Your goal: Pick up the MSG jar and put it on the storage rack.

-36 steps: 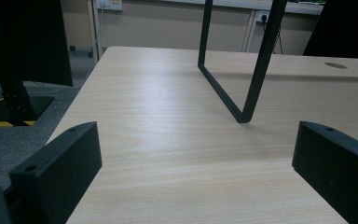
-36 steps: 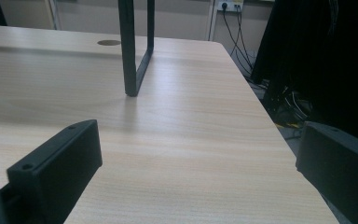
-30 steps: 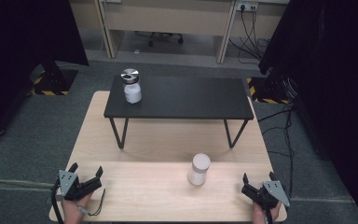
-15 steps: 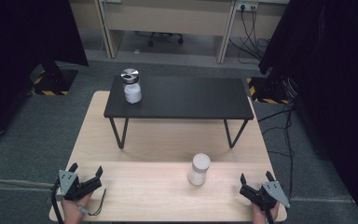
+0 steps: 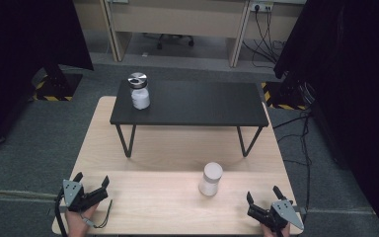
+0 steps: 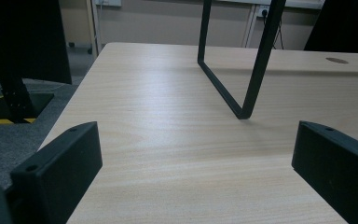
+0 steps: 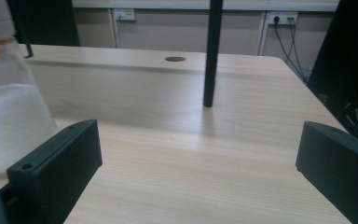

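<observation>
both grippers sit at the near edge of the wooden table (image 5: 143, 148), jaws spread wide and holding nothing. left gripper (image 5: 90, 186) is by the near left corner, right gripper (image 5: 262, 196) by the near right corner. white jar (image 5: 210, 178) stands upright near the right gripper, apart from it. bare wood lies between them, under the black bench (image 5: 197, 103).

A light wooden table (image 5: 143, 197) carries a black stand (image 5: 197, 103) and, seemingly, a white jar (image 5: 210, 178).
</observation>
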Demonstrator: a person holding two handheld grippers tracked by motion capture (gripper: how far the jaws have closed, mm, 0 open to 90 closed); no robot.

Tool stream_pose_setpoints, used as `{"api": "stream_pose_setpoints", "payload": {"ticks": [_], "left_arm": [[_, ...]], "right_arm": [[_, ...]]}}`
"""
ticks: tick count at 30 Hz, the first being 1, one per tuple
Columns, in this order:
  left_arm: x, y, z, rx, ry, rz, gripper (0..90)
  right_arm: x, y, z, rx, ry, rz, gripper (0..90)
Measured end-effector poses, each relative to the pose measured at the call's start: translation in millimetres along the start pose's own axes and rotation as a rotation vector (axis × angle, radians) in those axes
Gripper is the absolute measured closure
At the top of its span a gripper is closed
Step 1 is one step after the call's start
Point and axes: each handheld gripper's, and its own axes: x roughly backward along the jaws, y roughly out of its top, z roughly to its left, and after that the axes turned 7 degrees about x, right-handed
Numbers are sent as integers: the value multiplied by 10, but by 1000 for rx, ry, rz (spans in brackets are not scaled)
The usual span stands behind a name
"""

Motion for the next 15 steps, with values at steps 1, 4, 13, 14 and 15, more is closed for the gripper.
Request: {"api": "stream_pose_setpoints", "payload": {"ticks": [1, 4, 13, 14, 15], "left_arm": [[0, 1, 2, 0, -1, 0, 6], [1, 1, 5, 0, -3, 1, 6], [5, -3, 17, 2, -9, -3, 7], [6, -3, 17, 2, -9, -3, 7], [5, -4, 17, 2, -10, -3, 7]], "right_arm": [[2, -1, 9, 1, 7, -3, 4], [15, -2, 52, 11, 21, -18, 3], [2, 51, 163, -24, 86, -64, 3], [-3, 64, 175, -19, 94, -67, 3], [-7, 69, 185, -19, 99, -71, 3]]}}
